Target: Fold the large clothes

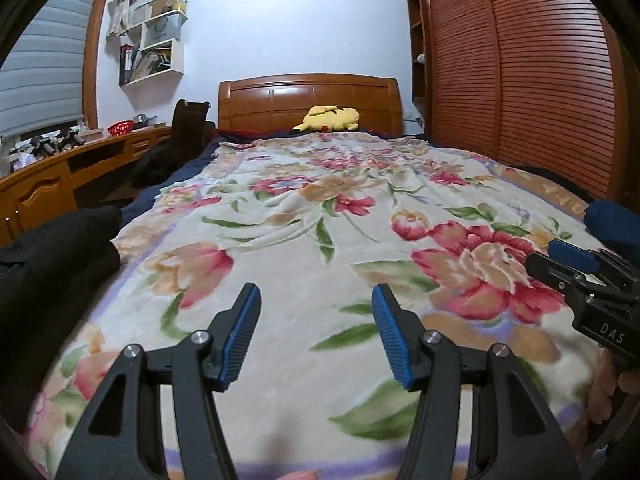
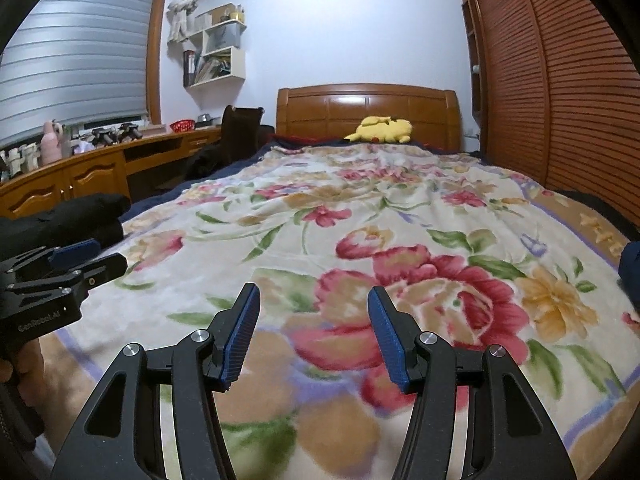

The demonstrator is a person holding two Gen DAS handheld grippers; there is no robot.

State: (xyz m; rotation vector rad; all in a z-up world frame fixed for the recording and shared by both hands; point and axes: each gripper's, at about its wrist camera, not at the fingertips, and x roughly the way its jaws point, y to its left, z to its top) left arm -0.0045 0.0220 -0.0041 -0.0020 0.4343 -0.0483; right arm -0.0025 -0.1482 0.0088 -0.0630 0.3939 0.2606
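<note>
At 9 o'clock in both views a black garment (image 1: pixel 52 256) lies bunched on the left edge of the bed (image 1: pixel 310 100), partly on the floral blanket (image 1: pixel 304 240). It is probably the large clothing to fold: it looks soft, thick and limp, likely to sag and slide when lifted, so taking hold at 2 well-apart points along a hem or the shoulders seems best. Its shape, sleeves and edges cannot be made out, since it is dark and cut off by the frame.

The left gripper (image 1: pixel 316 320) hovers over the blanket at 6 o'clock, its blue-padded fingers (image 1: pixel 242 340) spread wide and holding nothing. The right gripper (image 2: pixel 314 320) hangs likewise, fingers (image 2: pixel 388 340) apart and empty. Each shows in the other's view only from the side.

At 3 o'clock a dark blue bundle (image 1: pixel 612 220) sits at the bed's right edge, cut off; whether it is clothing or bedding is unclear. A yellow plush toy (image 1: pixel 330 118) rests at 12 o'clock by the headboard.
</note>
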